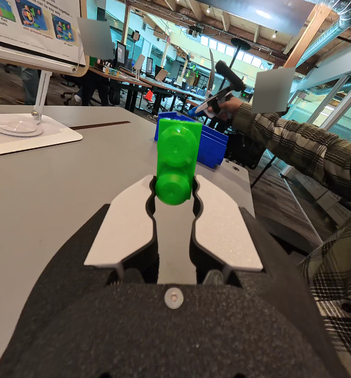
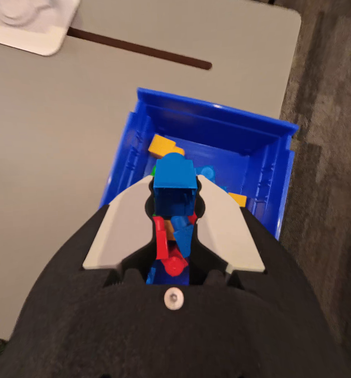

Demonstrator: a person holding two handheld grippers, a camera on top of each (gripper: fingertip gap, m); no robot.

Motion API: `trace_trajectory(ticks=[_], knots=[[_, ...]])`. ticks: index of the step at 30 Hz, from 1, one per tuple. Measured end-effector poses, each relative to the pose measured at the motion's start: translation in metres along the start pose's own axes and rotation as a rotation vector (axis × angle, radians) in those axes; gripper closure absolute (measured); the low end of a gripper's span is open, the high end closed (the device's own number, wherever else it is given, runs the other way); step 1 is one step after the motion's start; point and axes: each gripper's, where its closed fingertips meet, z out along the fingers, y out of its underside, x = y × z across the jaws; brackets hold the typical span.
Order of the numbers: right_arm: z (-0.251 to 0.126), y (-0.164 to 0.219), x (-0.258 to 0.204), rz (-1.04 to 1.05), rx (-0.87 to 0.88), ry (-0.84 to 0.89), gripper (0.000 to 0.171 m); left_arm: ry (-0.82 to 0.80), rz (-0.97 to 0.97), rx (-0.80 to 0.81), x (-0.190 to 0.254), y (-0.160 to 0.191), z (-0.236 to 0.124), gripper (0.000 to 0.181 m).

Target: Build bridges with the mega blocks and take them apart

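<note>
So this looks like super early days on the bridge build: the left tongs [image 1: 173, 185] are clamped on a green block [image 1: 177, 155], a two-stud piece held up over the grey worktop [image 1: 58, 194] with its studs facing the camera, and the right tongs [image 2: 175, 191] are pinching a blue block [image 2: 174, 188] right above the blue bin [image 2: 217, 120], hollow underside toward the lens. Nothing is stacked on the worktop as far as I can see, so I'd guess the whole bridge, plus the taking apart, is still to do. The bin sits near the worktop's far corner and has more loose blocks [image 2: 170, 241] in it, red, yellow and blue ones. Hard to count them though, the right wrist view is blurry and the tongs cover most of the pile. The sheet on the white stand [image 1: 37, 96] is cut off too.
</note>
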Motion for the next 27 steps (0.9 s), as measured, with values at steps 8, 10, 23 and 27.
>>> trace_trajectory(ticks=[8, 10, 23, 27], knots=[[0.034, 0.030, 0.010, 0.003, -0.092, -0.010, 0.134, 0.000, 0.021, -0.050, 0.004, 0.004, 0.005, 0.148], [0.035, 0.033, 0.010, -0.006, -0.088, -0.015, 0.115, -0.004, 0.027, -0.068, 0.003, 0.006, 0.006, 0.148], [-0.031, -0.033, -0.258, -0.560, 0.304, -0.544, 0.081, 0.054, 0.122, -0.439, 0.001, 0.032, 0.042, 0.148], [-0.026, -0.026, -0.363, -0.721, 0.313, -0.753, 0.081, 0.093, 0.186, -0.595, 0.011, 0.032, 0.059, 0.148]])
